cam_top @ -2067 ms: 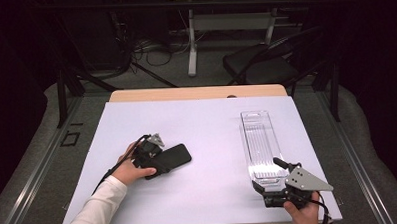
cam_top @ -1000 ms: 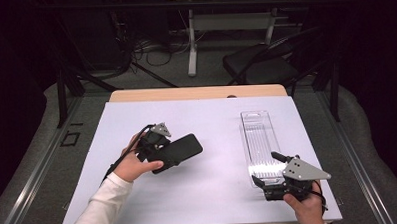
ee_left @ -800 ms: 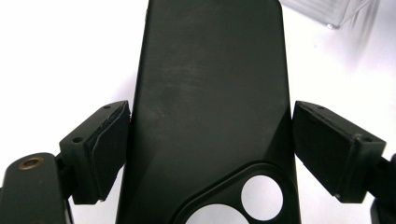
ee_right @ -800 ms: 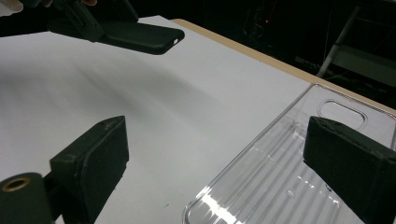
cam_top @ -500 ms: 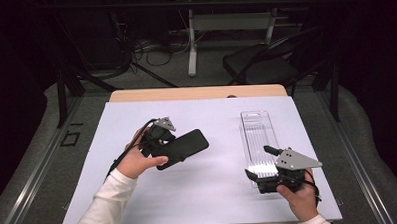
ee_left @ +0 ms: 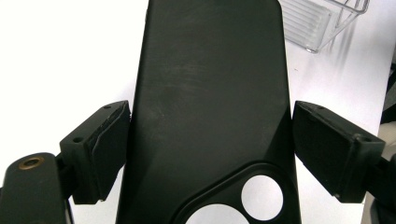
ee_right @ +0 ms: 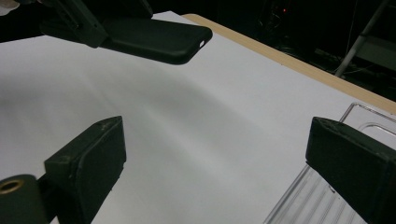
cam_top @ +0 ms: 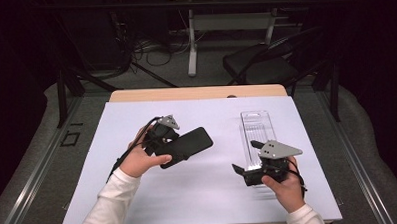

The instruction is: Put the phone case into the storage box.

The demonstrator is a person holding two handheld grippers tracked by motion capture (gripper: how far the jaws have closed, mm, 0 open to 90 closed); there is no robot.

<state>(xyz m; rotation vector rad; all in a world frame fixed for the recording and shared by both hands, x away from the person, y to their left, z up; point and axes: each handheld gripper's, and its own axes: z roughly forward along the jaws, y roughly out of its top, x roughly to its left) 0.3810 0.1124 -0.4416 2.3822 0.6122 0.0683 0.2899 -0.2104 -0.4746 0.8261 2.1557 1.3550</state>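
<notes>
Since the earliest frame: black soft phone case (cam_top: 185, 146) lifted off the white table cover (cam_top: 199, 192) and carried toward frame centre; right gripper (cam_top: 240, 172) shifted leftward, off the near end of the clear ribbed plastic tray (cam_top: 257, 126).

Item 1. Phone case, matte black, rounded corners, camera cut-out at the held end. Location: left of centre in the high view, raised above the cover, free end pointing right toward the tray. In the left gripper view (ee_left: 205, 107) it fills the middle, flanked by both pads.

Item 2. Left gripper (cam_top: 163, 138). Jaws clamped across the case's width near the cut-out end; left pad touching, right pad at the edge.

Item 3. Right gripper. Jaws wide apart, nothing between them; lower right of the high view, beside the tray's near end.

Item 4. Tray, transparent, oblong, right of centre, seemingly empty.

Handling note (judgement): case is flexible; keep grip light and level, bring the right jaws onto the free end squarely before any transfer, avoid twisting.
</notes>
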